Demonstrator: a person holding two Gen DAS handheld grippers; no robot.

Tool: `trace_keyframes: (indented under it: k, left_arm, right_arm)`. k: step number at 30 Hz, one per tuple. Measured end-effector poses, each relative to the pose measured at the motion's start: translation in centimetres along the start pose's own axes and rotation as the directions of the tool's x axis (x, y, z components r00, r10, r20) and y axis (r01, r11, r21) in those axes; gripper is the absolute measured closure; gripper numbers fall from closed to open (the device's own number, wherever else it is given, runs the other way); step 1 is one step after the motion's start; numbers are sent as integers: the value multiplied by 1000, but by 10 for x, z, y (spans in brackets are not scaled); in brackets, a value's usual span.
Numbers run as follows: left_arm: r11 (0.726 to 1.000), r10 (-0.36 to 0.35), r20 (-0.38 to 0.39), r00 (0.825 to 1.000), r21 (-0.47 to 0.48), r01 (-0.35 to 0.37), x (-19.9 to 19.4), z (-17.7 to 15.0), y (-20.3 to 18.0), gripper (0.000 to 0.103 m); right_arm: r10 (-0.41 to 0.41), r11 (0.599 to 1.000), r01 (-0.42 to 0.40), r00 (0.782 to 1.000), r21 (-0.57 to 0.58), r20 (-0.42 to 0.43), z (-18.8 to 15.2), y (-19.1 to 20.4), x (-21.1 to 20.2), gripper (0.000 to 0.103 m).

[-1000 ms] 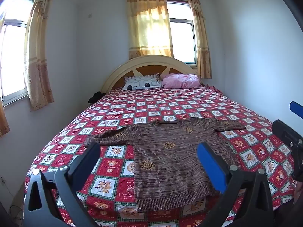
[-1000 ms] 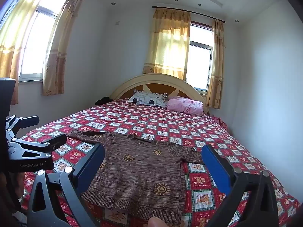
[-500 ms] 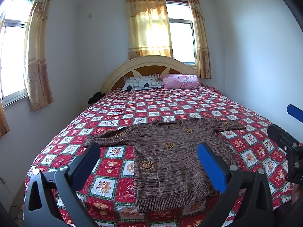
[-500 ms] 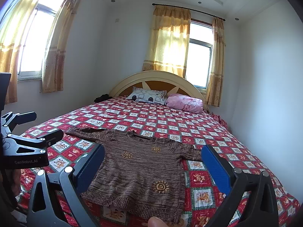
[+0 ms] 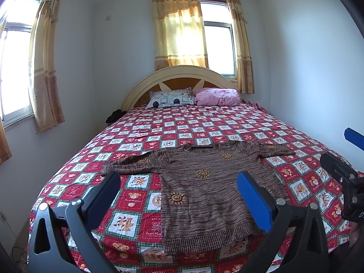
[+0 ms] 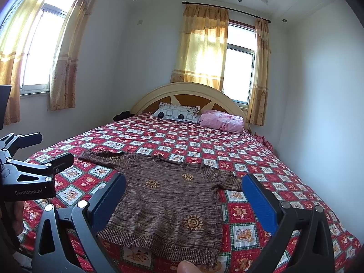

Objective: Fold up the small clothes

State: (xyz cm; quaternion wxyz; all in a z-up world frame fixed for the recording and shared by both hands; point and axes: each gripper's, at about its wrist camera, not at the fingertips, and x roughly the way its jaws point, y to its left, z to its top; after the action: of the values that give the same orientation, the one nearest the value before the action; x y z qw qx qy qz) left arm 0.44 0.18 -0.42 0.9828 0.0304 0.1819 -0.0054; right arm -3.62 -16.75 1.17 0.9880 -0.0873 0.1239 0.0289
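Nothing much has moved: sweater lies flat, unfolded, ahead of my left gripper and right gripper, both spread wide, empty. Every fold remains.

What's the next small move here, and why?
Probably lower the left gripper onto the left sleeve. The sweater lies flat on the bed, both sleeves spread and nothing folded. Both grippers, the right too, are open, empty and above the hem, so a sleeve fold looks like the natural start.
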Motion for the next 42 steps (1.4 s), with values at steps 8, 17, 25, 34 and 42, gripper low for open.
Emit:
trace_keyframes:
  k: [8, 17, 25, 34, 42]
  left_arm:
    - [1000, -1, -1, 1000, 1, 1, 0, -1, -1, 0]
    - [1000, 0, 0, 1000, 0, 0, 0, -1, -2, 0]
    - [1000, -2, 0, 1000, 0, 2, -1, -1, -3, 0]
    - [1000, -1, 1, 1000, -4, 1, 0, -1, -1, 0]
    - [1000, -1, 0, 1000, -4, 1, 0, -1, 0, 0]
  right_arm:
    - [0, 1000, 0, 1000, -1, -3, -1, 1, 0, 1]
    - [-2, 1000, 2, 1000, -2, -4, 0, 1, 0, 1]
    - [-2, 1000, 2, 1000, -3, -6, 0, 0, 0, 1]
    - [-1, 1000, 1, 1000, -1, -11, 0, 0, 1, 1]
    - [-1, 1000, 1, 1000, -4, -13, 0, 1, 2, 1]
